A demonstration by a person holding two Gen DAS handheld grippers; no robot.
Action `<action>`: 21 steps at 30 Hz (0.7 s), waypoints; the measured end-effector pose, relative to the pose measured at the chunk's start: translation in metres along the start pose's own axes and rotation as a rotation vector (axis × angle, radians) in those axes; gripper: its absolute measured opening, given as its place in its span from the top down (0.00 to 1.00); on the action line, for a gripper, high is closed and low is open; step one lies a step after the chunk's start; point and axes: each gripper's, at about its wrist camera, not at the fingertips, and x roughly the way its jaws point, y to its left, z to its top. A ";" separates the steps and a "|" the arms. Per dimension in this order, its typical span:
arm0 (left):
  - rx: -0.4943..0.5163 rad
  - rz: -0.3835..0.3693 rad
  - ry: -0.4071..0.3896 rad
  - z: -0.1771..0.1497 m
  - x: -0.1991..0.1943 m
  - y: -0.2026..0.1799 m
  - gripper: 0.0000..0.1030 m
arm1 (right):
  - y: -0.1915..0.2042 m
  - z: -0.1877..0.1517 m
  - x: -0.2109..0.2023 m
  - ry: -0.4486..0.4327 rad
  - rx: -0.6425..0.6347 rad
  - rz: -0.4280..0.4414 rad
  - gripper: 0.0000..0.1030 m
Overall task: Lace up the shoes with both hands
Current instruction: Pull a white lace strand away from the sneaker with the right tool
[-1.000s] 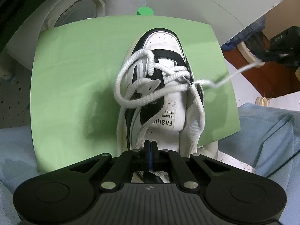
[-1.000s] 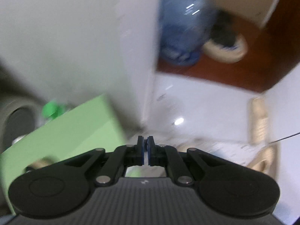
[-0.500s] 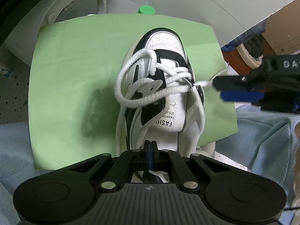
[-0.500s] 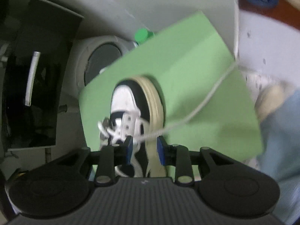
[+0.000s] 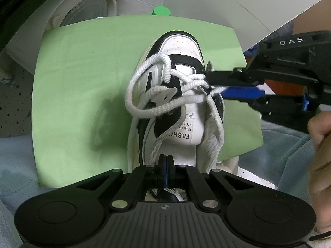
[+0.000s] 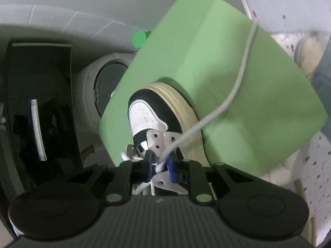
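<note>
While my left gripper (image 5: 164,172) is pinching the lace (image 5: 159,142) shut near the shoe's (image 5: 182,95) heel, just ahead of its tips, my right gripper (image 6: 159,168) has just been closing on the lace's other run at the eyelets. Risk: if that narrow pinch is catching only the edge, pulling will be slipping it free and slackening the crossings.
</note>
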 end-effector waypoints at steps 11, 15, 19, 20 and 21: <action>0.019 0.003 -0.007 -0.001 0.000 -0.001 0.98 | 0.025 0.008 -0.038 -0.202 -0.160 -0.130 0.97; 0.020 0.007 -0.006 -0.001 0.000 -0.003 0.98 | 0.020 0.023 -0.059 -0.284 -0.136 -0.144 0.97; 0.019 0.007 -0.007 0.000 0.001 -0.003 0.98 | 0.000 0.042 -0.091 -0.373 -0.048 -0.135 0.97; 0.019 0.008 -0.007 0.000 0.001 -0.003 0.98 | -0.005 0.046 -0.100 -0.397 -0.028 -0.126 0.97; 0.019 0.010 -0.006 0.000 0.001 -0.003 0.98 | -0.010 0.049 -0.110 -0.425 -0.013 -0.127 0.97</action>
